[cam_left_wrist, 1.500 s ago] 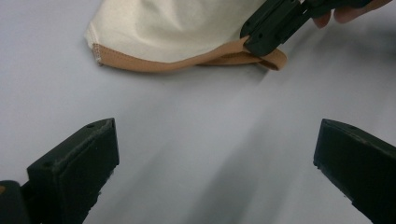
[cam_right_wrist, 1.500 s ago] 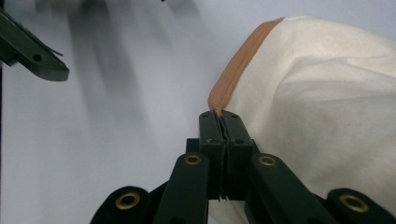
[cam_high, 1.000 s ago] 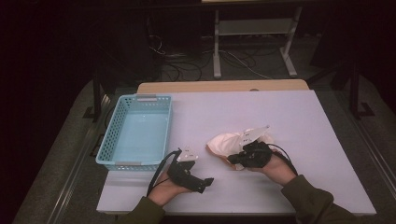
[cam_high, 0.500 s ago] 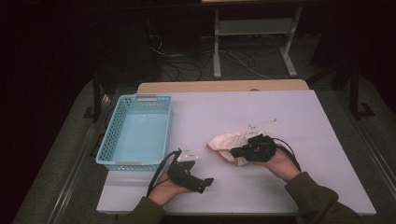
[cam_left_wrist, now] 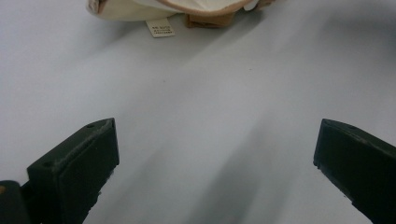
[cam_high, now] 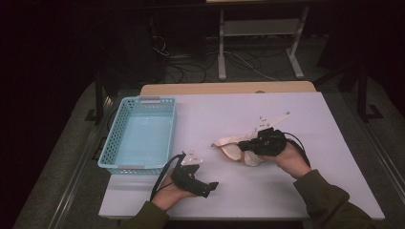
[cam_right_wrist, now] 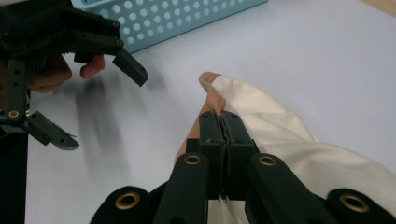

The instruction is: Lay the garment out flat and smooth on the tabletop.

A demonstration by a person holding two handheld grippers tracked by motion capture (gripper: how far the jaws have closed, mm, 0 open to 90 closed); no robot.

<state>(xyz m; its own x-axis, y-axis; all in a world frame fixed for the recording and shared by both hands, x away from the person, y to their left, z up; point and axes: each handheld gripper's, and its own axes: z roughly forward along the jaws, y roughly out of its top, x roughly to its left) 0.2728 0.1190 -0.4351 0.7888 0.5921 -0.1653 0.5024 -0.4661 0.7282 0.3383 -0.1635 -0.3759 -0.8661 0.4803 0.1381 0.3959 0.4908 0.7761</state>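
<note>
A cream cloth with a tan trim [cam_high: 231, 147] lies crumpled on the white table [cam_high: 229, 114], right of centre. My right gripper [cam_high: 242, 144] is shut on the cloth's tan edge [cam_right_wrist: 212, 100]; in the right gripper view its jaws press together on the fabric [cam_right_wrist: 280, 135]. My left gripper [cam_high: 212, 185] rests low near the table's front edge, left of the cloth, with its jaws wide apart and nothing between them. Seen from the left gripper, the cloth [cam_left_wrist: 140, 7] and its small label [cam_left_wrist: 160, 28] lie at the top, ahead of the open jaws.
A light blue perforated basket [cam_high: 112, 138] stands at the table's left side and holds nothing. Past the far edge are a wooden board [cam_high: 229, 88], a metal stand [cam_high: 258, 33] and floor cables [cam_high: 191, 62]. Bare table surface stretches behind and right of the cloth.
My right gripper has closed on the cloth's edge and shifted slightly, drawing the cloth flatter and toward the left. The left gripper has stayed where it was.
</note>
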